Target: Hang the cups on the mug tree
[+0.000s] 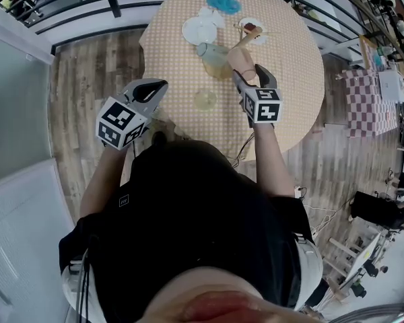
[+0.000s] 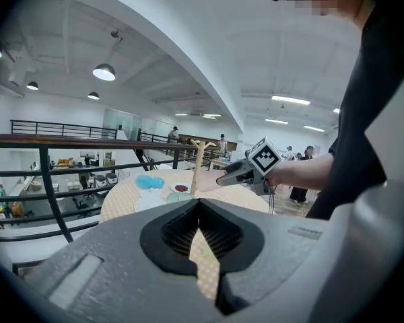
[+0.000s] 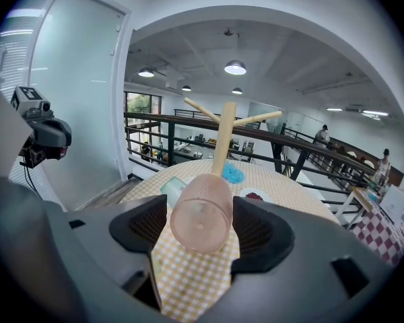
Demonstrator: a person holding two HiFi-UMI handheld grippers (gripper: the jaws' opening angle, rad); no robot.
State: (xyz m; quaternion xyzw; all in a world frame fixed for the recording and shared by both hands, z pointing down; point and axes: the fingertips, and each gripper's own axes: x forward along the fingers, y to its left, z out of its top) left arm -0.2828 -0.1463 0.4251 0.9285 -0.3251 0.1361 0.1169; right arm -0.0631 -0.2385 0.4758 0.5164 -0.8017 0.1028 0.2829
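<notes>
Flagging risks: the table is cluttered round the mug tree, so a wide swing could clip the slim trunk and tip it. Right gripper is clamped on the pink cup's smooth round wall; it may slip or miss either of the 2 pegs in view. Cup is held in the air just short of the tree, base toward the camera, translucent, dimpled, no handle visible. Left gripper is clenched, empty.

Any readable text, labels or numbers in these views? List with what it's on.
No readable text in any view.
Left cube, right cube: black-and-white square patterns only, no letters.
Small white mark on the black shirt: too small to read.
</notes>
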